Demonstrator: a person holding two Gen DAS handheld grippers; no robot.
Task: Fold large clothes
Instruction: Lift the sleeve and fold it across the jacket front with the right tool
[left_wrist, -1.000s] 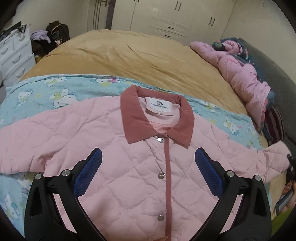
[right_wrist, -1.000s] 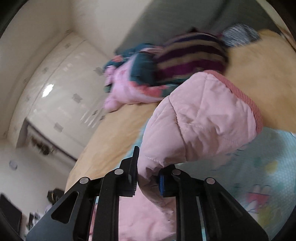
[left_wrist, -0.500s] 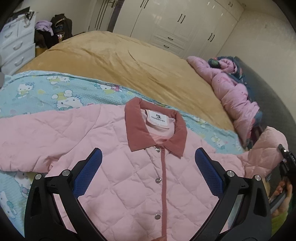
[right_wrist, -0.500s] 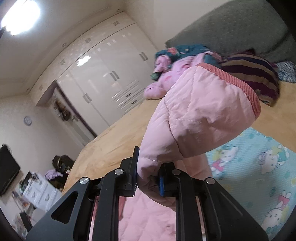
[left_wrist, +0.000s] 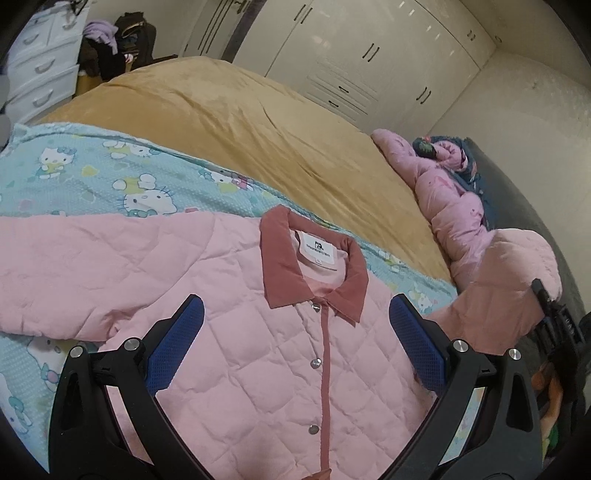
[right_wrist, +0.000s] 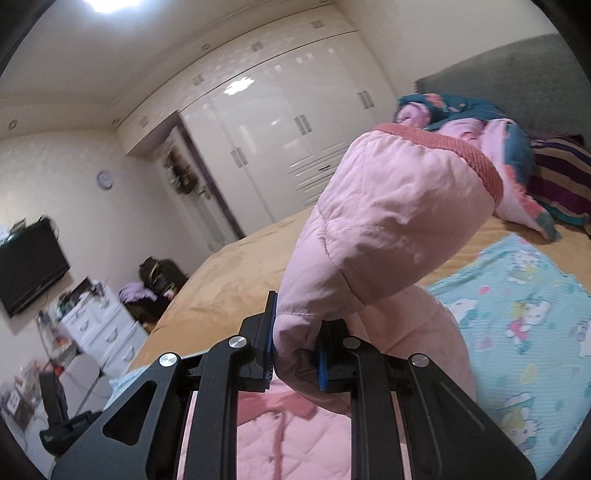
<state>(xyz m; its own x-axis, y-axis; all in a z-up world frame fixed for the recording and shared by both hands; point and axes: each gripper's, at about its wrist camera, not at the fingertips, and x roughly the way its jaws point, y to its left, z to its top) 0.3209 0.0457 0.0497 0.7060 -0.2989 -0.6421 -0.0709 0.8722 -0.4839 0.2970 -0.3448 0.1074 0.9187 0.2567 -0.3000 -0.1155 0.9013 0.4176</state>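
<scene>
Quilted pink jacket (left_wrist: 258, 350): lies front up, snapped shut, on a cartoon-print blue sheet (left_wrist: 92, 177) over the tan-covered bed (left_wrist: 240, 122). Right sleeve (right_wrist: 388, 229): lifted clear of the bed, cuff uppermost, clamped in the right gripper (right_wrist: 297, 354). Left gripper (left_wrist: 295, 347): fingers spread wide, holding nothing, hovering over the chest. Step judged: first sleeve fold. Next move calls for carrying the sleeve across the chest and laying it flat. Room: white wardrobe (left_wrist: 351, 62), drawer chest (left_wrist: 40, 74), wall television (right_wrist: 29, 262), bedding heaped at headboard.
</scene>
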